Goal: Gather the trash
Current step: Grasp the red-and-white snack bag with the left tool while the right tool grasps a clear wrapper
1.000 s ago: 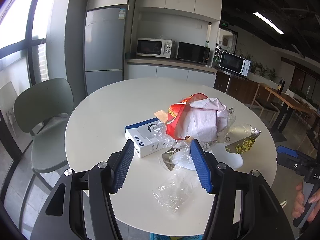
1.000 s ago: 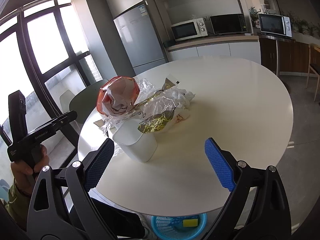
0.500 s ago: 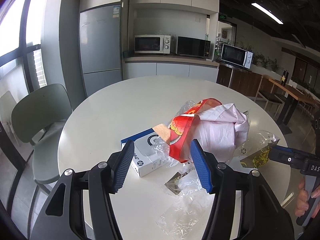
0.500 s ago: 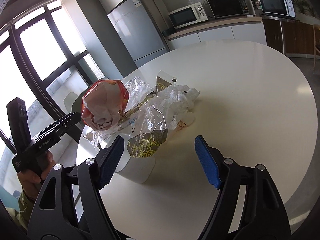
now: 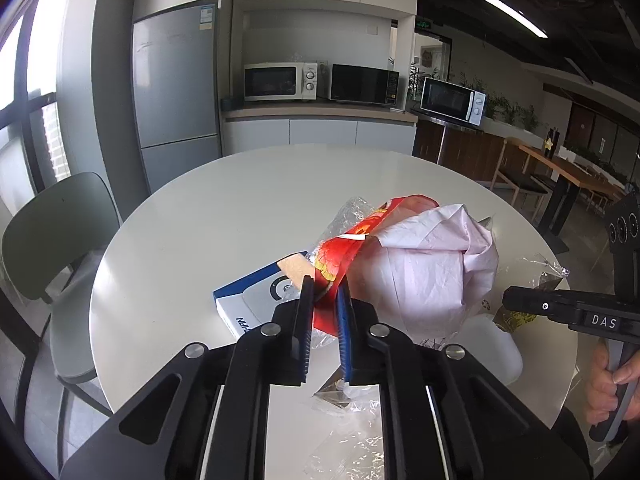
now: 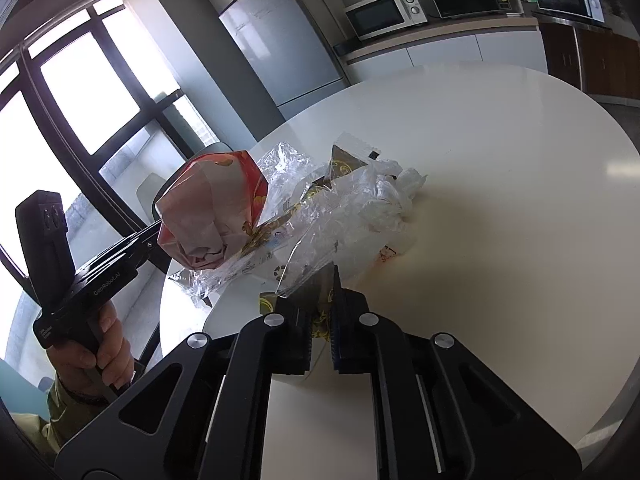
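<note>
The left tool (image 5: 323,300) has its pads pinched tight on the lower edge of the red snack bag (image 5: 340,264), which is stuffed with crumpled white paper (image 5: 424,264) and sits near the desk's (image 5: 240,208) front edge. The right tool (image 6: 320,300) is likewise closed, with the corner of a dark, gold-printed wrapper (image 6: 320,322) caught between its pads, clear plastic film (image 6: 340,216) spilling away from that grip toward the desk's middle. Taking the red snack bag as the landmark: a blue-and-white box (image 5: 256,300) lies just beside it on the window side, partly under its edge; the film and wrapper heap spreads from it on the opposite side; a white container (image 5: 492,344) rests just in front of it, under the heap; and another sheet of clear film (image 5: 352,440) lies nearer the desk's edge than the bag. In each wrist view the person's other hand (image 6: 92,344) shows at the frame's side, gripping its handle. The step in hand looks like the grasp itself: both pieces of trash are clamped but not visibly lifted clear. The next move probably calls for raising both together, gently, since the film is tangled with the wrapper and may drag loose pieces or tip the white container; no bin shows in these views, so the destination cannot be told.
</note>
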A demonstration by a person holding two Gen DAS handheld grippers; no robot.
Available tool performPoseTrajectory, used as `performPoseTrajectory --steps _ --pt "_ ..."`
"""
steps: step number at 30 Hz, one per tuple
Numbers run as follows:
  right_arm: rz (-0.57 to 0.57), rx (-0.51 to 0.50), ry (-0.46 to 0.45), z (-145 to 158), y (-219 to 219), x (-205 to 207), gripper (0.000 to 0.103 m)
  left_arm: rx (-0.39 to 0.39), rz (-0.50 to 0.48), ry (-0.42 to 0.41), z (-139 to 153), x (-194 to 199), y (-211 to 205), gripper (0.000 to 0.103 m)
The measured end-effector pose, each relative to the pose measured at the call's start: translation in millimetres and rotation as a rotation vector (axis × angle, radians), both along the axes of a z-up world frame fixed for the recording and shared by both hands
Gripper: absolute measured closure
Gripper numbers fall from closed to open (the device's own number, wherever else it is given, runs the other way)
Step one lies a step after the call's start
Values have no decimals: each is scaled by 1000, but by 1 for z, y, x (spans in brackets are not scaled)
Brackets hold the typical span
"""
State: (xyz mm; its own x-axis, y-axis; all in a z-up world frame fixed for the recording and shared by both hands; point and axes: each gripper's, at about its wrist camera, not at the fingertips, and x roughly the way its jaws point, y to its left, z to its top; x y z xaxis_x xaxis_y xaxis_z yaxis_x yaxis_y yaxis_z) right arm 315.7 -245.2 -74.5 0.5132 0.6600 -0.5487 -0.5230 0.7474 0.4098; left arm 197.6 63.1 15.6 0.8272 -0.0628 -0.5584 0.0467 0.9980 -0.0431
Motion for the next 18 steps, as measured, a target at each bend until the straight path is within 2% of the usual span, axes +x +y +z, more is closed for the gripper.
performPoseTrajectory --steps 2,9,12,18 --pt "7 -9 -22 3 2 -3 101 2 13 -10 1 0 1 103" --pt "-13 5 -105 23 1 -19 102 -42 66 -81 19 -16 2 103" --pt "-23 -33 -165 33 1 -30 102 -73 90 -109 29 -29 8 103" --pt "-34 -34 -238 54 -8 -56 102 -102 121 -115 45 -60 17 103"
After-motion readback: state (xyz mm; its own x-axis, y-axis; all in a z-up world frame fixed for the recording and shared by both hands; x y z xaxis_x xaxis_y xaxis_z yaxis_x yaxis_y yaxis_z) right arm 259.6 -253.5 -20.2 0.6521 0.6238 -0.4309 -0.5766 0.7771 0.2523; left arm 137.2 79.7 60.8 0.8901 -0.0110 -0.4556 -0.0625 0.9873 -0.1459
